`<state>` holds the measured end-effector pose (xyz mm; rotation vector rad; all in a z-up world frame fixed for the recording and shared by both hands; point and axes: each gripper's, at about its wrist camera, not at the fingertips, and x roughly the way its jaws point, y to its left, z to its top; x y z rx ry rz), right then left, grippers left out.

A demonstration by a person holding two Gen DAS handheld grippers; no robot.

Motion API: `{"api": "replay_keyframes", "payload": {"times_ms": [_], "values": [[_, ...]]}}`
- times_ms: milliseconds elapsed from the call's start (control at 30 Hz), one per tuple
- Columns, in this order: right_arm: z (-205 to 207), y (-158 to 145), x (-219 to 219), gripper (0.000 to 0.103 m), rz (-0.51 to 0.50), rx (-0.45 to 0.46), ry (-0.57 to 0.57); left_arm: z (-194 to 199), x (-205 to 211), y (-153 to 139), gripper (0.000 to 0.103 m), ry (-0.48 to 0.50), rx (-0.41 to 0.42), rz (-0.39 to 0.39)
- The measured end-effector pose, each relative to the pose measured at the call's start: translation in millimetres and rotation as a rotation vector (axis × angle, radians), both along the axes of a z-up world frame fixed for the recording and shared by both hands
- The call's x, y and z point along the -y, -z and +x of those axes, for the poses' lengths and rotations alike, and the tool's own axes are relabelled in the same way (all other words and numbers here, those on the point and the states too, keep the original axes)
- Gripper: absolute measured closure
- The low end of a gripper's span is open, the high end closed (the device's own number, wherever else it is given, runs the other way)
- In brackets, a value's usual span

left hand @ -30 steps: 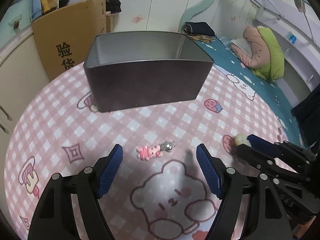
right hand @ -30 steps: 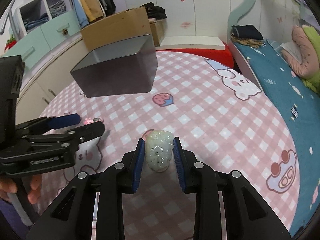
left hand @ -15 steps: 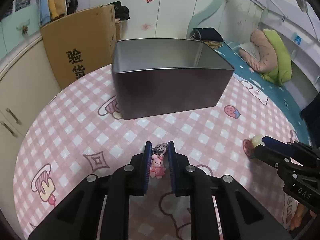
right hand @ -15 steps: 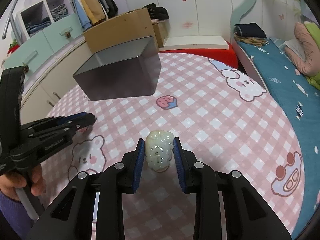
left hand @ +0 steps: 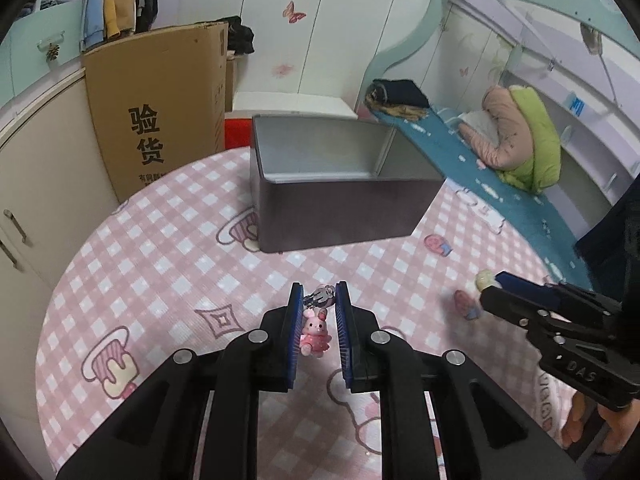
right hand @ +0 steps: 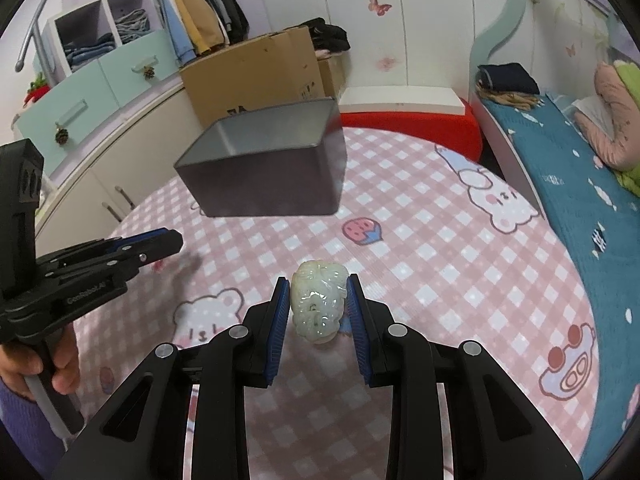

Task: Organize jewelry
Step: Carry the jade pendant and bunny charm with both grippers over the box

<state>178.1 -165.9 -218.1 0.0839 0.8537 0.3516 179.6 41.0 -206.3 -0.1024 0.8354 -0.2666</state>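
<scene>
My left gripper is shut on a pink bunny charm with a silver clasp, held above the pink checked tablecloth. My right gripper is shut on a pale green jade carving, also lifted off the cloth. The open grey metal box stands at the far side of the table and shows empty inside; it also shows in the right wrist view. The right gripper appears at the right of the left wrist view, the left gripper at the left of the right wrist view.
A cardboard box stands beyond the table's far left edge by cream cabinets. A red stool sits behind the table. A bed with blue cover runs along the right.
My left gripper closed on the bunny charm and lifted it off the cloth. My right gripper rose with the jade carving. Both moved back from the grey box.
</scene>
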Motion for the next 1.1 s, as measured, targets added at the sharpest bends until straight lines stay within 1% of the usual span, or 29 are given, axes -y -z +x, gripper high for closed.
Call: {"api": "replay_keyframes", "payload": {"times_ms": [100,267,467,700,833,967,1100], "values": [[-1.1,-7.2,-3.3,0.074,0.0,0.015,-0.006,-3.6,-0.9,-9.8,0.089,0.005,0.033,-0.004],[1.6,-22.7,-10.2,0.074,0.009,0.04,-0.018,-5.5,-3.3,-22.6,0.089,0.015,0.059,-0.019],[7.7,-44.8,-20.3,0.074,0.024,0.08,-0.037,0.6,-5.3,-44.4,0.089,0.033,0.1,-0.034],[31.0,-70.3,-29.9,0.074,0.042,0.115,-0.057,15.1,0.9,-77.3,0.089,0.043,0.166,-0.013],[48.4,-80.1,-33.7,0.074,0.046,0.126,-0.059,31.1,6.1,-97.0,0.089,0.053,0.204,-0.006],[65.9,-83.9,-36.9,0.074,0.055,0.124,-0.06,54.4,12.6,-100.8,0.089,0.059,0.197,0.003],[84.2,-80.6,-39.8,0.074,0.055,0.108,-0.058,80.4,17.7,-90.6,0.089,0.058,0.157,0.016]]}}
